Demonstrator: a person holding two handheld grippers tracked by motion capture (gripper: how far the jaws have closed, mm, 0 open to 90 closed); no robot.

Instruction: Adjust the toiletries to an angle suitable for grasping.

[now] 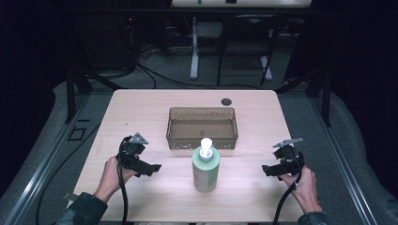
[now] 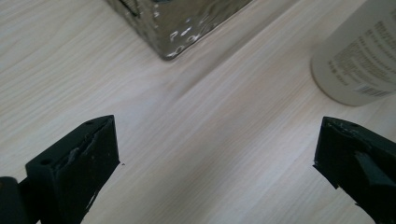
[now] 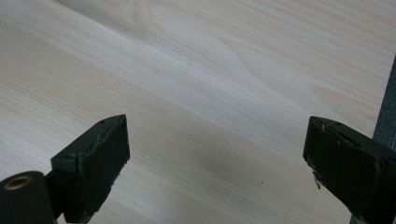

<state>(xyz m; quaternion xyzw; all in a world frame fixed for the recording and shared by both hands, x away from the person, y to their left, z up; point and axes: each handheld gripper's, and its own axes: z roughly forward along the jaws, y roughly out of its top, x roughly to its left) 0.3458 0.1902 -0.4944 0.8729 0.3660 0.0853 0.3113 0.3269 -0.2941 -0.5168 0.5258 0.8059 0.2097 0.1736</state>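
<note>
bottle (image 1: 206, 168) stands upright just before the bin (image 1: 202, 128); i hold my left hand-held gripper (image 1: 155, 167) and right hand-held gripper (image 1: 265, 169) gaping, empty, either side. next, probably closing in to grasp it.

Lit table (image 1: 141, 108), dark surroundings, soft shadows, close views slightly blurred

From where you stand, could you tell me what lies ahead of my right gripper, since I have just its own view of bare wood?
Observer: A pale green pump bottle stands upright at mid-table, between the right gripper and the left gripper.
Operator: Thank you; is anything behind the bottle?
Observer: Yes, a translucent brown bin sits just beyond it, apparently empty.
Operator: And is the left gripper holding anything?
Observer: No, its jaws stand wide open over bare table.
</note>
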